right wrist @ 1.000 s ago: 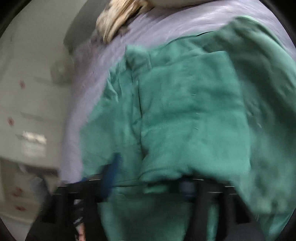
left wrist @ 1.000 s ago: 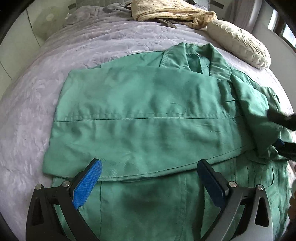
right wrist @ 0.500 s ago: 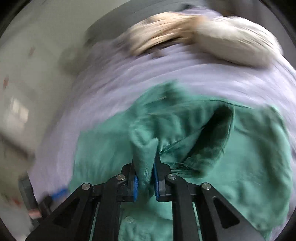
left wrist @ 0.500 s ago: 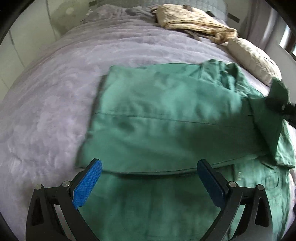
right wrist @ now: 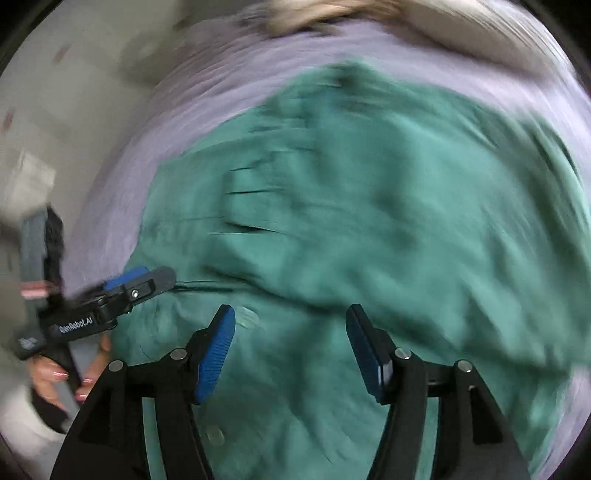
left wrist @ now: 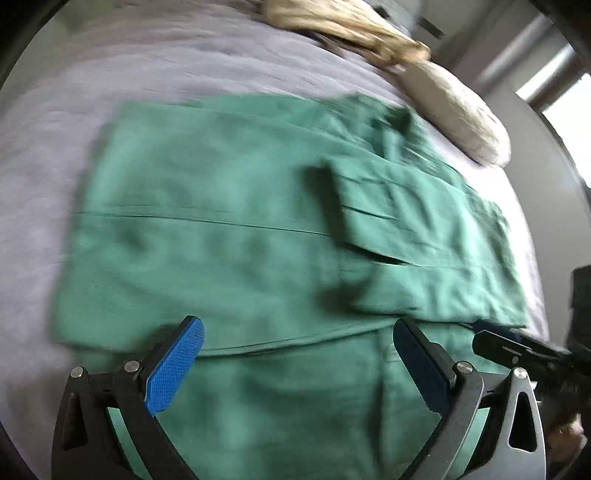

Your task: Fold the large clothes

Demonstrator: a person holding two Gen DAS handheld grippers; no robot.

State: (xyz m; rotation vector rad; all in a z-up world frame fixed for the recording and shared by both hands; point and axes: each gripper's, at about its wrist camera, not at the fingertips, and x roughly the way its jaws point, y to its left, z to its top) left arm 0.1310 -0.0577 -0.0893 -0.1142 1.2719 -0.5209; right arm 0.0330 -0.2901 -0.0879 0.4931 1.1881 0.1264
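A large green shirt (left wrist: 236, 236) lies spread on a lilac bed cover (left wrist: 155, 66). One sleeve (left wrist: 417, 225) lies folded across its right half. My left gripper (left wrist: 295, 358) is open and empty above the shirt's near part. My right gripper (right wrist: 290, 343) is open and empty over the shirt (right wrist: 388, 206). The right gripper also shows at the right edge of the left wrist view (left wrist: 517, 349). The left gripper shows at the left of the right wrist view (right wrist: 136, 282). Both views are blurred.
A beige garment (left wrist: 343, 29) and a cream pillow (left wrist: 458, 114) lie at the far end of the bed. A pale wall or cabinet (right wrist: 44, 122) stands beside the bed's left side. A window (left wrist: 557, 107) is at the far right.
My right gripper was shut on the sleeve and carried it over the shirt. It has now opened, and the sleeve lies folded on the shirt. The left gripper stayed open.
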